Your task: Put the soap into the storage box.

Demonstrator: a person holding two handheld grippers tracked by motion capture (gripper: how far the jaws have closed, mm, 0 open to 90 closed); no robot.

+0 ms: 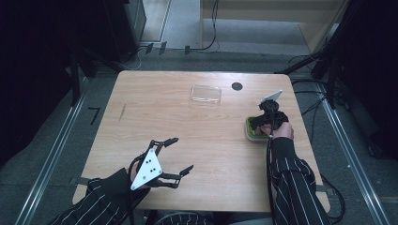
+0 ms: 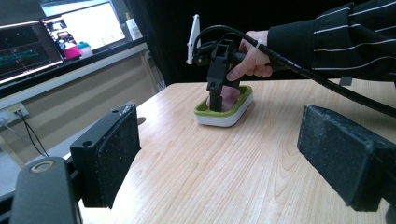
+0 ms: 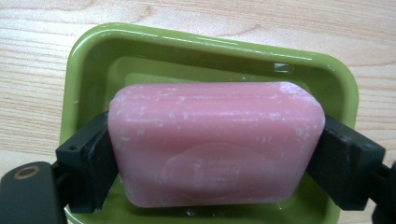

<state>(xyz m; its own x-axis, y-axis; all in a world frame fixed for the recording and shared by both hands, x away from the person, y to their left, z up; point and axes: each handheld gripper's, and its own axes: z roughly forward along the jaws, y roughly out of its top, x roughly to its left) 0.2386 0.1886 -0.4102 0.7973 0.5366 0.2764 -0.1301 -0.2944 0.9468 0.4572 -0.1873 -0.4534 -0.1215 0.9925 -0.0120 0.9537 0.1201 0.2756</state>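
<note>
A pink bar of soap (image 3: 215, 140) lies in a green soap dish (image 3: 210, 51) with a white base (image 2: 224, 119), at the table's right side (image 1: 251, 133). My right gripper (image 3: 215, 161) points straight down into the dish, and its black pads (image 3: 95, 161) press on both ends of the bar. The high view shows it over the dish (image 1: 260, 123), held by a hand in a striped sleeve. My left gripper (image 1: 183, 153) hovers near the front left of the table, open wide, with nothing between its pads (image 2: 116, 154).
A clear plastic lid (image 1: 206, 93) and a small black disc (image 1: 237, 86) lie at the far side of the wooden table (image 1: 187, 126). Monitors (image 2: 28, 46) stand beyond the table's edge. Cables run over the floor around it.
</note>
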